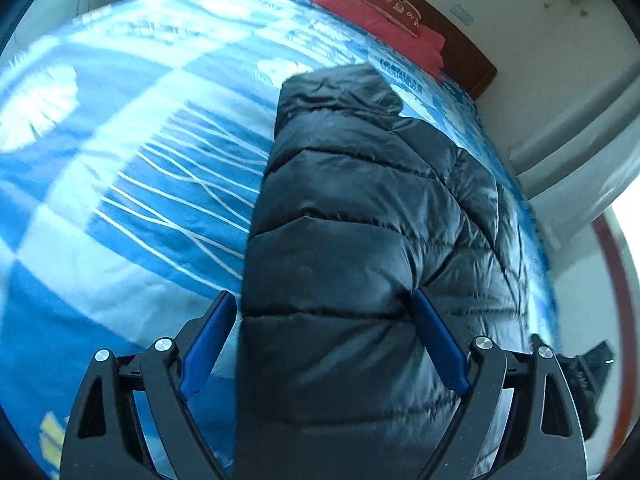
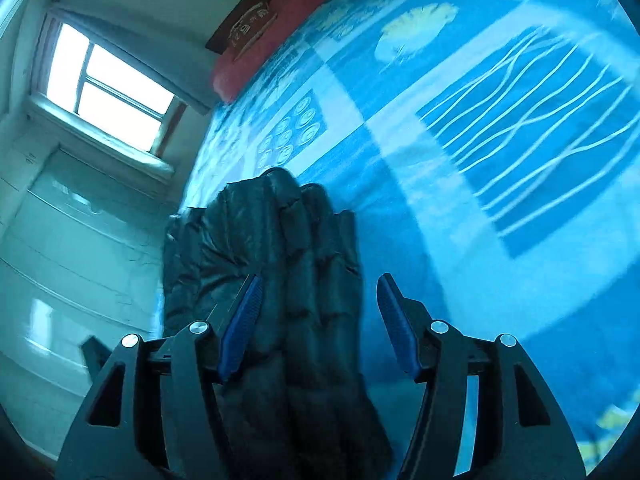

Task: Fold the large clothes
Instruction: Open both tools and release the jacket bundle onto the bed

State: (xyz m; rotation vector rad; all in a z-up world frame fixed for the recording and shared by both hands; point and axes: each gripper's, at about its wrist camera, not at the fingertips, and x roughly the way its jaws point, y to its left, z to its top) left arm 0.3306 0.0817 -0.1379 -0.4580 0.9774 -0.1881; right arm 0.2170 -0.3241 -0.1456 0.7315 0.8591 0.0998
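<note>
A black quilted puffer jacket (image 1: 352, 216) lies lengthwise on a blue patterned bed near its right edge, hood end far from me. My left gripper (image 1: 324, 300) is open, its blue pads straddling the jacket's near end just above it. In the right wrist view the same jacket (image 2: 280, 264) shows as a narrow folded bundle near the bed's left edge. My right gripper (image 2: 318, 284) is open over the bundle's near end; its left pad (image 2: 244, 320) is over the jacket, its right pad over the bedspread.
The blue bedspread (image 1: 120, 160) with white line patterns fills most of both views. A pink pillow (image 1: 376, 20) and a brown headboard (image 1: 448, 28) are at the far end. A window (image 2: 108, 88) and white cabinets (image 2: 60, 240) stand beside the bed.
</note>
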